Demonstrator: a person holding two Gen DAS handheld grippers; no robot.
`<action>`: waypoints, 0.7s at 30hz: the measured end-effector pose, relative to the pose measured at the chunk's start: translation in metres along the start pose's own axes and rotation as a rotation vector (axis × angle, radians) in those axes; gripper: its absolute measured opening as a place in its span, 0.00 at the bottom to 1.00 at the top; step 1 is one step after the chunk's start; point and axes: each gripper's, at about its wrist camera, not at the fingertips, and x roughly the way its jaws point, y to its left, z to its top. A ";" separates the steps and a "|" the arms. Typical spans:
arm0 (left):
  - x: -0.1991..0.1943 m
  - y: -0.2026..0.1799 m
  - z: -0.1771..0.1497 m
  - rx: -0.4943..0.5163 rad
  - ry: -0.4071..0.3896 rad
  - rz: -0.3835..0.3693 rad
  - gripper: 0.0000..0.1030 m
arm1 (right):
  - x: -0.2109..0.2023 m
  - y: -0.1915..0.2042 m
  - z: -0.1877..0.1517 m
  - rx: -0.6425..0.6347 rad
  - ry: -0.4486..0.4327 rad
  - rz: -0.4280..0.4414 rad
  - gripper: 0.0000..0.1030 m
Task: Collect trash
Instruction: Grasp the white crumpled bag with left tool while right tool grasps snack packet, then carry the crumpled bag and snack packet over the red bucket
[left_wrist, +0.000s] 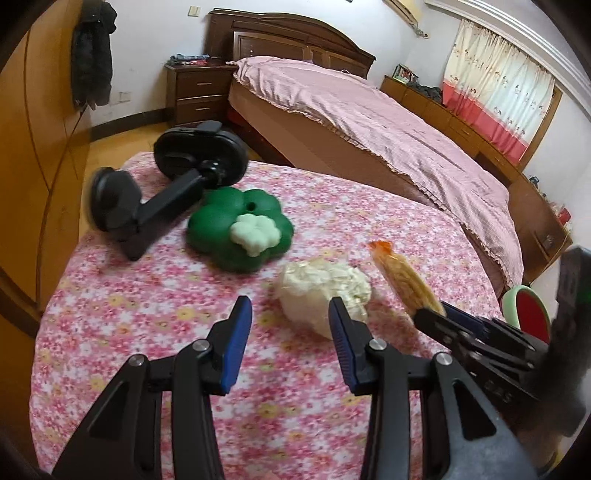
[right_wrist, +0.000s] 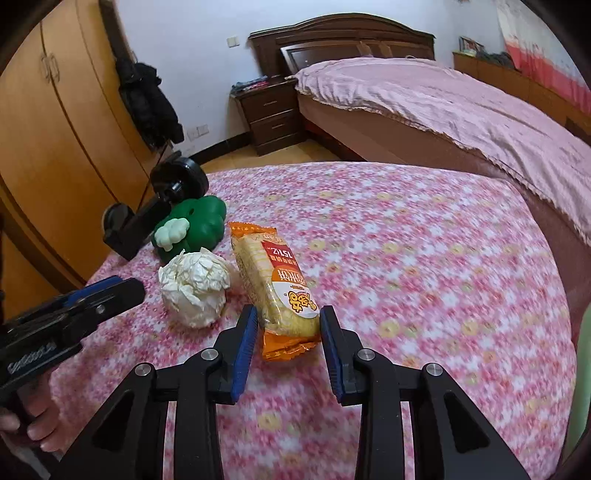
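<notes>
A crumpled white paper ball (left_wrist: 325, 288) (right_wrist: 194, 288) lies on the pink floral tablecloth (left_wrist: 147, 332) (right_wrist: 424, 277). My left gripper (left_wrist: 289, 301) (right_wrist: 122, 286) stands open just short of the ball, nothing between its blue pads; the ball sits just past its right finger. An orange snack packet (right_wrist: 269, 273) (left_wrist: 402, 273) lies to the right of the ball. My right gripper (right_wrist: 290, 310) (left_wrist: 439, 314) has both pads against the packet's near end and is shut on it.
A green flower-shaped toy (left_wrist: 229, 221) (right_wrist: 199, 218) and a black suction-cup holder (left_wrist: 166, 199) (right_wrist: 147, 218) lie at the table's far left. A bed (left_wrist: 369, 122) runs behind the table, a wardrobe (left_wrist: 37, 184) stands left. A red-and-green round thing (left_wrist: 528, 310) sits at the right edge.
</notes>
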 end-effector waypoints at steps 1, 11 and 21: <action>0.002 -0.003 0.000 0.004 0.001 0.003 0.42 | -0.006 -0.003 -0.002 0.008 -0.005 -0.002 0.34; 0.024 -0.025 0.007 0.046 0.020 0.002 0.42 | -0.058 -0.039 -0.025 0.099 -0.055 -0.051 0.34; 0.042 -0.056 0.007 0.103 0.032 -0.042 0.43 | -0.099 -0.074 -0.056 0.205 -0.111 -0.101 0.34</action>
